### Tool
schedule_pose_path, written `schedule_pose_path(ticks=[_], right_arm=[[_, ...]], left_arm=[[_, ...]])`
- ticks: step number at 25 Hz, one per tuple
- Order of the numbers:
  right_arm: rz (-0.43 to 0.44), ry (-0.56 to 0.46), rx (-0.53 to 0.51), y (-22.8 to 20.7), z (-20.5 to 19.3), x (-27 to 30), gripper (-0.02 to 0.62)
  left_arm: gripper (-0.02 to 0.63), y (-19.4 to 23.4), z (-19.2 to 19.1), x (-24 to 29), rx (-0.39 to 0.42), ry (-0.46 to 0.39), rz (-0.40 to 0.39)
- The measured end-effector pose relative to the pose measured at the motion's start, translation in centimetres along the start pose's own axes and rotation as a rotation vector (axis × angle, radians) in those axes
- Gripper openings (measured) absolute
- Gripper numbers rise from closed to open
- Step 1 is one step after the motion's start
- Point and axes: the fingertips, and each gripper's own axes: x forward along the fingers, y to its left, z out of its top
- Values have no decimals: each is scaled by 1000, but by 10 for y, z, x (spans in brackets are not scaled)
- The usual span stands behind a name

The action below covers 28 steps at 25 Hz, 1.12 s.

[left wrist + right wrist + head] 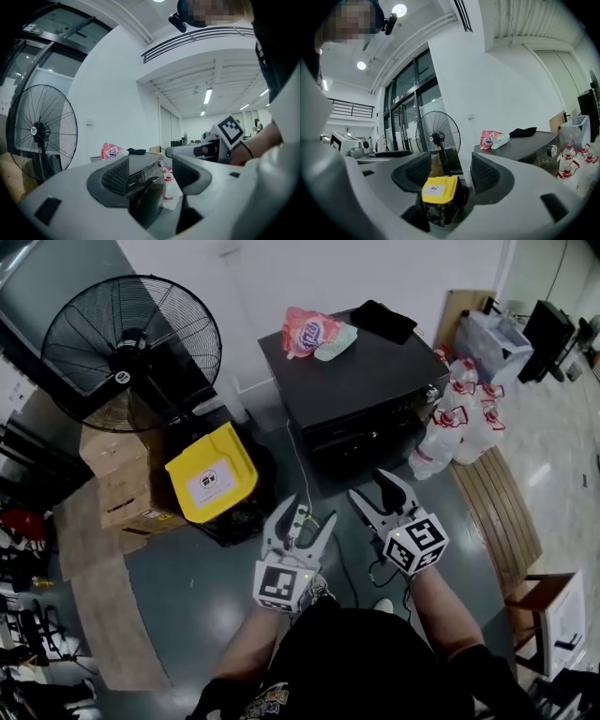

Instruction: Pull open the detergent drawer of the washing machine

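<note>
We hold the left gripper (302, 521) and the right gripper (375, 493) side by side and level, both with jaws wide apart and nothing between the pads. Just beyond them stands the dark washing machine (366, 371), not touched. We cannot pick out the detergent drawer on its front panel (361, 435). A pink bag (309, 331) lies on its top. A yellow-lidded bin (211, 474) sits to the left, with a standing fan (131, 352) farther left.

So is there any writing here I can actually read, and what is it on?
Nothing reads clearly.
Pink bag: print blurred.
Yellow lid: print on its white patch too small.
Washing machine: front print too small.
Fan: hub print too small.
</note>
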Motion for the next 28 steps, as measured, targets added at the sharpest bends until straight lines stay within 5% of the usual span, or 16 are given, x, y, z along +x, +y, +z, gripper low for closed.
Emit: schedule_pose_path(ticks=[10, 28], right_arm=[[-86, -18, 81, -10, -12, 52, 303], [-136, -56, 500, -61, -55, 110, 373]], left_arm=[[270, 51, -4, 11, 5, 17, -86], [272, 82, -13, 28, 3, 31, -123]])
